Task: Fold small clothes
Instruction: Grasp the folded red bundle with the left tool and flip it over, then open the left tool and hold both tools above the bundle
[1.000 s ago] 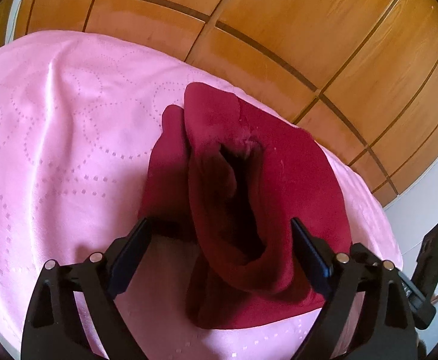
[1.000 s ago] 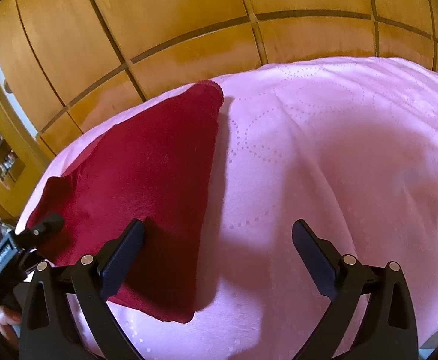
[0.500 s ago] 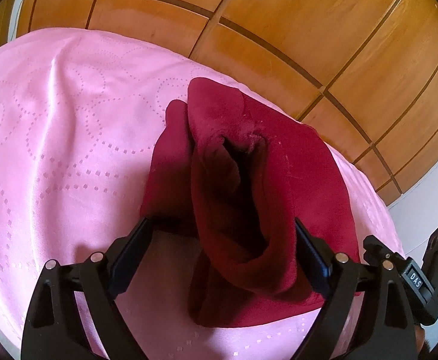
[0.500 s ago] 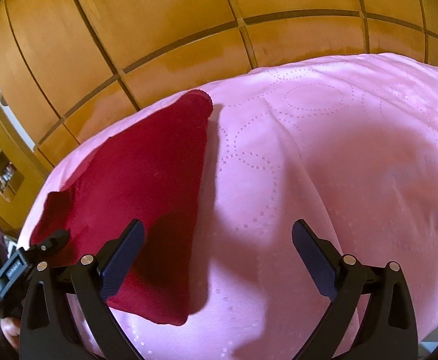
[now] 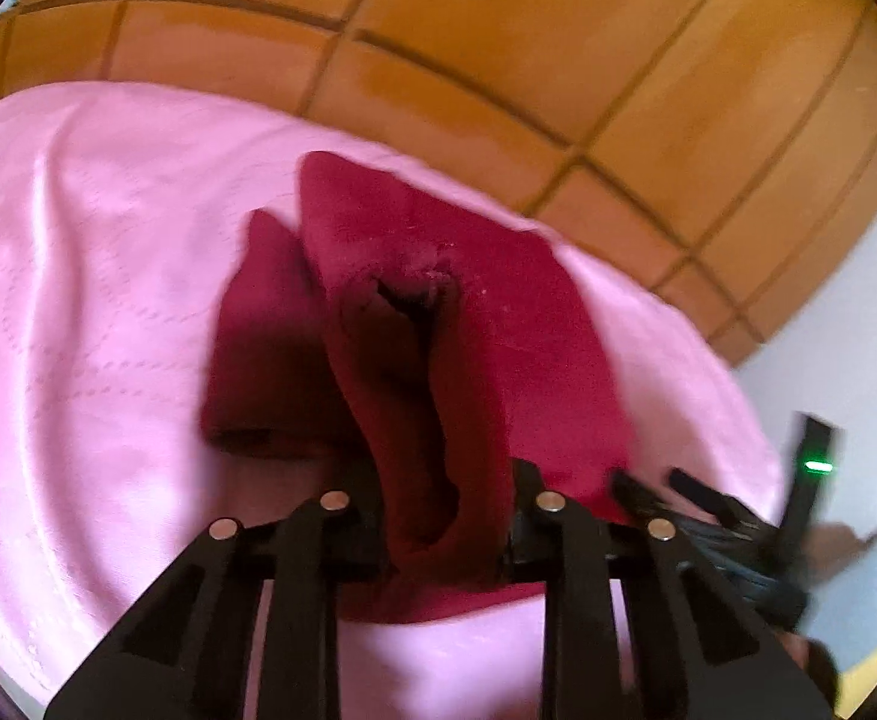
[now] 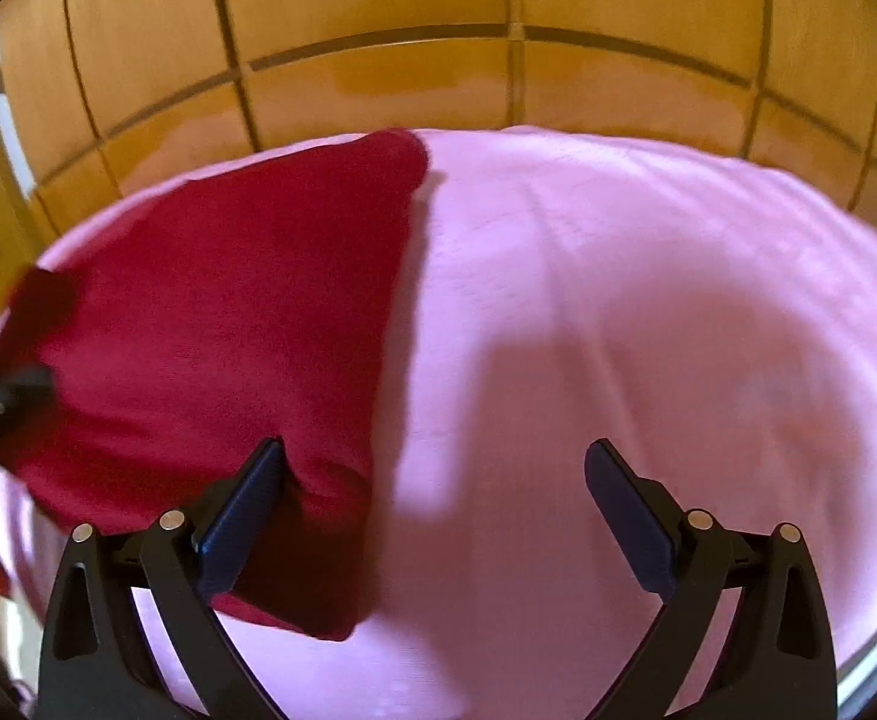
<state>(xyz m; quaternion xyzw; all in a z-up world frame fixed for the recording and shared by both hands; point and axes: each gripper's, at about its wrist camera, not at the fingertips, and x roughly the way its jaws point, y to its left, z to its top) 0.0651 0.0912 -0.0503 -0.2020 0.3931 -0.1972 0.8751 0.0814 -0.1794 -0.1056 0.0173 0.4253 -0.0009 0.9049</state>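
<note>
A dark red garment lies folded lengthwise on the pink bedspread, its open mouth facing me. My left gripper is closing its jaws on the raised near fold, and both pads press into the cloth. In the right wrist view the same garment spreads across the left half of the bedspread. My right gripper stands open above its near right corner; the left finger lies against the cloth and the right finger hangs over bare pink. The left gripper shows blurred at the garment's far left.
Wooden panelled doors run close behind the bed's far edge. A white wall stands to the right. The right gripper's body with a green light sits beside the garment's right edge.
The left jaws have come in from wide apart and now pinch the garment's near fold, which has risen slightly. The right gripper has rolled and shifted closer to the garment's corner.
</note>
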